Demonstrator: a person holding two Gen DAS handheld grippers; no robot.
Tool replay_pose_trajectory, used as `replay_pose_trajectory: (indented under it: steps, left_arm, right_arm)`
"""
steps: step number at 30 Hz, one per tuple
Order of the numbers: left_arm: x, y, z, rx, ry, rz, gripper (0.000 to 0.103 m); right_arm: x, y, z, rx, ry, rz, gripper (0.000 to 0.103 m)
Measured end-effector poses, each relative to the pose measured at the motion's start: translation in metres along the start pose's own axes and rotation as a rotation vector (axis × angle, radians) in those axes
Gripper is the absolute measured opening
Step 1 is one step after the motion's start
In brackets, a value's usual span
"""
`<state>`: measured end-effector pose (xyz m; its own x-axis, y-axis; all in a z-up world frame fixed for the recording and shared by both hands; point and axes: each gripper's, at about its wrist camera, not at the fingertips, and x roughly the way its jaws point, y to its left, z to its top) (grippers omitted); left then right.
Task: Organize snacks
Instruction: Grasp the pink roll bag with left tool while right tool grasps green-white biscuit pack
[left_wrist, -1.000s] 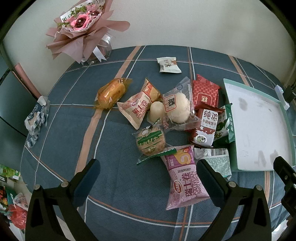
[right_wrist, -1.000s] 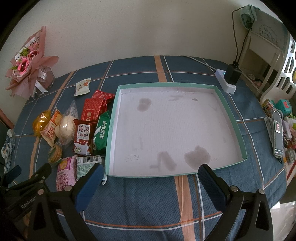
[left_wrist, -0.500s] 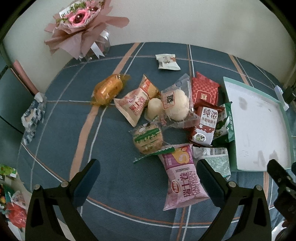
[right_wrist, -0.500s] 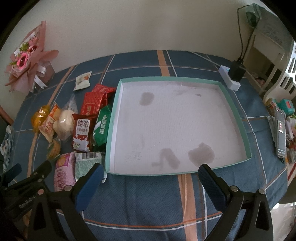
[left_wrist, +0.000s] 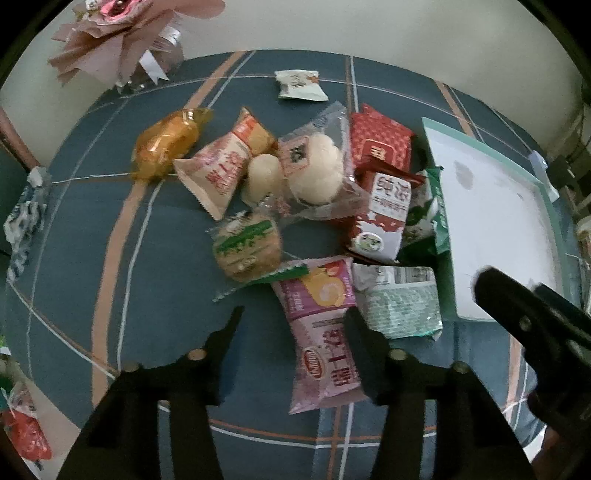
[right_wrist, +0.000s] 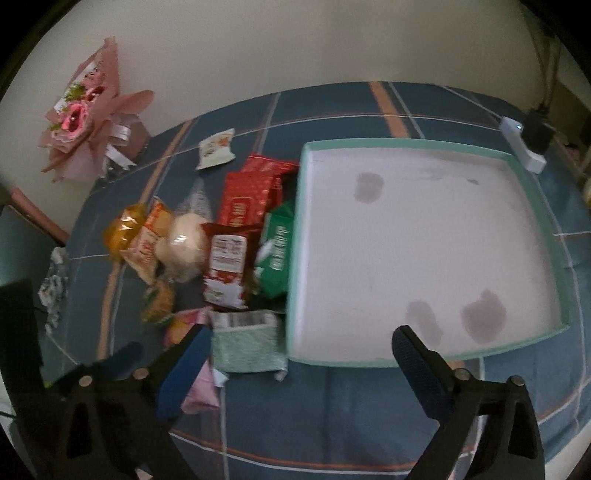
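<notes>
Left wrist view. The left gripper (left_wrist: 295, 325) is pointing steeply down at the blue plaid tablecloth (left_wrist: 110, 206), its two dark fingers rising from the lower edge of the frame. Its jaws have just been closing and are now standing narrow, with the pink swiss-roll packet (left_wrist: 321, 332) lying between them; the right finger is overlapping the packet's edge, but whether the pads are pressing on it cannot be told (the frame is blurred). The snack pile is occupying the centre of the frame: an orange-wrapped cake (left_wrist: 166, 142) at upper left, a round biscuit in a green-striped wrapper (left_wrist: 247, 247) at centre, a red milk-biscuit packet (left_wrist: 380, 214) right of centre, and a pale green packet (left_wrist: 399, 299) touching the pink one. The teal-rimmed tray (left_wrist: 443, 258) is sitting at the right edge, bare inside. The right gripper's dark body is intruding at lower right.

Right wrist view. The right gripper (right_wrist: 299, 339) is tilting down over the near rim of the tray (right_wrist: 295, 258), its jaws having just been closing slightly yet standing wide apart, gripping nothing. Its left finger (right_wrist: 184, 365) is hovering beside the pale green packet (right_wrist: 247, 343). A pink bouquet (right_wrist: 81, 122) is standing at upper left, and a white power strip (right_wrist: 524, 144) at upper right.
</notes>
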<state>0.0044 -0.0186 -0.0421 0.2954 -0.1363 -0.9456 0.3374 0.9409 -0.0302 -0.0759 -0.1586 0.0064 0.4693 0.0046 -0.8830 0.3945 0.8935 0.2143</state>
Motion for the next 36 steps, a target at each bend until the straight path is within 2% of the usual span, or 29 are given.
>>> replay_pose_trajectory:
  steps: [4,6,10,14,17,20,24,28,30,34,36]
  left_arm:
    - [0.002,-0.004,-0.001,0.012,0.009,-0.031,0.036]
    - [0.002,-0.005,-0.001,0.017,0.01,-0.035,0.034]
    - [0.002,0.005,0.001,-0.025,0.007,-0.017,0.034]
    - [0.003,0.024,0.001,-0.08,0.004,0.043,0.033]
    - [0.006,0.038,0.001,-0.136,0.02,0.024,0.033]
    - [-0.001,0.045,0.0,-0.161,-0.006,0.009,0.033]
    - [-0.01,0.032,-0.001,-0.126,-0.023,-0.052,0.037]
    - [-0.006,0.019,-0.003,-0.078,0.006,-0.112,0.054]
    - [-0.006,0.013,-0.003,-0.064,0.012,-0.138,0.054]
    - [0.004,-0.001,-0.004,-0.012,0.047,-0.102,0.054]
    - [0.008,-0.001,-0.004,-0.018,0.063,-0.095,0.054]
  right_arm:
    - [0.005,0.008,0.003,-0.017,0.011,0.027,0.086]
    - [0.007,0.011,0.003,-0.023,0.015,0.04,0.082]
    - [0.012,0.016,0.004,-0.04,0.029,0.069,0.078]
    - [0.014,0.024,0.003,-0.065,0.035,0.106,0.073]
    - [0.015,0.03,0.001,-0.086,0.048,0.136,0.067]
    - [0.02,0.034,-0.001,-0.099,0.067,0.143,0.063]
    - [0.019,0.031,0.0,-0.085,0.065,0.122,0.062]
    - [0.018,0.022,0.002,-0.053,0.061,0.114,0.062]
    - [0.018,0.021,0.003,-0.048,0.063,0.11,0.062]
    - [0.019,0.022,0.003,-0.054,0.064,0.108,0.062]
    - [0.019,0.022,0.003,-0.056,0.065,0.108,0.062]
